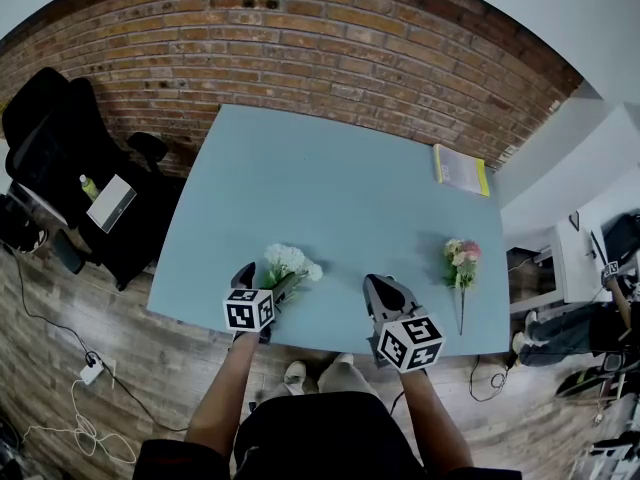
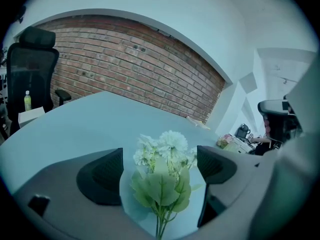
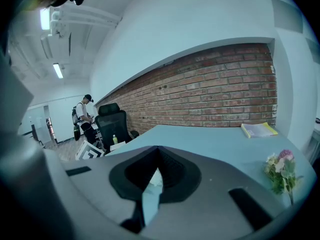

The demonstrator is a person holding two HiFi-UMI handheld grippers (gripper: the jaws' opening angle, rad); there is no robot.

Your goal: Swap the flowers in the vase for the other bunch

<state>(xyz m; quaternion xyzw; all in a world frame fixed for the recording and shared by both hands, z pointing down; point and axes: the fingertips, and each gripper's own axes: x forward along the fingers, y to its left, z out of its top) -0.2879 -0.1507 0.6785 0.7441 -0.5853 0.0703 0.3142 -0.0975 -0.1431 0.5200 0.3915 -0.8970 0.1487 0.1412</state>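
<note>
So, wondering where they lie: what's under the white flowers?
The white flowers lie on the bare table, between the open left gripper's jaws. Their stem ends are covered by that gripper.

Your head view is evenly and softly lit, with only faint shadows on the table (image 1: 330, 188) beside the white flowers (image 1: 288, 261). Its wide lens bends the brick wall (image 1: 300, 38) into an arc and leaves the corners dark. Both of your gripper views carry a cool bluish cast and fade to black at the rim, and in the right gripper view the ceiling strip lights (image 3: 45, 19) glare bright at upper left.
</note>
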